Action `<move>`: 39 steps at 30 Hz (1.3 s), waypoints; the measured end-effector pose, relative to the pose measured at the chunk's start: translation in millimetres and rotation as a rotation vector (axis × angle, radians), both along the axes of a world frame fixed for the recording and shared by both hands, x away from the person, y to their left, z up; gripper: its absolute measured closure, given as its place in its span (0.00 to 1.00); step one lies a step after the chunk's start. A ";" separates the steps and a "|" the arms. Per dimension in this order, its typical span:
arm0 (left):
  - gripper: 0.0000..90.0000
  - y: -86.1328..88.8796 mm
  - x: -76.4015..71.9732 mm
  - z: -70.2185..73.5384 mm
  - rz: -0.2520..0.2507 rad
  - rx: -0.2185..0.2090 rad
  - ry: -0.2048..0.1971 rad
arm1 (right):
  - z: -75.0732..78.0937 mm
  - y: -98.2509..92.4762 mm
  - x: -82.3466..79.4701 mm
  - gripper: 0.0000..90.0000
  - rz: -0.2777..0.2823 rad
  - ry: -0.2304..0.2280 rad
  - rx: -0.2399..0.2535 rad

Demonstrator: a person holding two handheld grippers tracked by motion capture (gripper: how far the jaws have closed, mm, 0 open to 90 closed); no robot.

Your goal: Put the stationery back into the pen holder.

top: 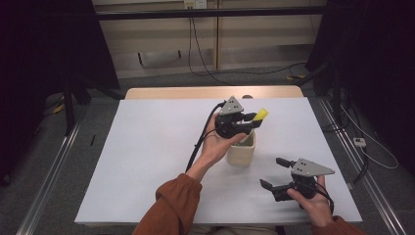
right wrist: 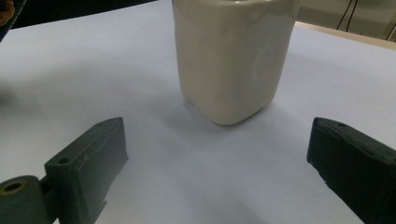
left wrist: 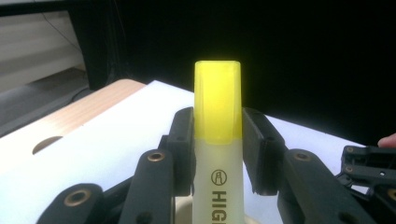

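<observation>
The big white surface fills the middle of the high view. Just right of its middle stands a cream cup. Right above the cup is the left gripper, its jaws pinching a yellow highlighter on both sides. The pen is picked up, but it is not in the cup yet, so that part is left. At the lower right the right gripper waits with its jaws spread wide and holding nothing.

Highlighter lower end cut off at frame bottom, print reads only "HIG". Cup rim cropped at top edge; inside unseen.
</observation>
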State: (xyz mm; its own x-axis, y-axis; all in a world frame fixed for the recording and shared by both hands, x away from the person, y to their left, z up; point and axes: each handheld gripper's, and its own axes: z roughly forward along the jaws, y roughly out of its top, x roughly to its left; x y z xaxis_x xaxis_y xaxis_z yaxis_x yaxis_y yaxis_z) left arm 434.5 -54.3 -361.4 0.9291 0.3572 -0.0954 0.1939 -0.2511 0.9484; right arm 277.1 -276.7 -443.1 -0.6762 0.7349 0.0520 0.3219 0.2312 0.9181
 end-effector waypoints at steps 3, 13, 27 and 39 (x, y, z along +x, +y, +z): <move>0.74 -1.7 1.2 -4.1 0.002 0.000 0.011 | 0.0 0.0 0.0 0.05 0.001 -0.001 -0.001; 0.72 -0.9 -0.2 -7.3 -0.009 0.028 0.014 | 0.0 0.5 -0.1 0.05 0.003 -0.002 -0.001; 0.24 7.2 -3.6 -1.2 0.040 0.031 0.009 | -0.2 0.6 0.2 0.05 0.001 0.000 -0.004; 0.10 17.8 -2.2 6.6 0.088 0.030 0.021 | -1.7 -3.0 0.1 0.05 -0.008 0.004 0.008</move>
State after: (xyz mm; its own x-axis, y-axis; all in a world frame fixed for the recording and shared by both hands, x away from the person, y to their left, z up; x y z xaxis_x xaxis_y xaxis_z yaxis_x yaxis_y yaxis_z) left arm 432.2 -36.5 -354.7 0.8920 0.4401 -0.1030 0.2365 -0.2601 0.9362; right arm 277.2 -279.7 -444.8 -0.6701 0.7399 0.0602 0.3270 0.2215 0.9187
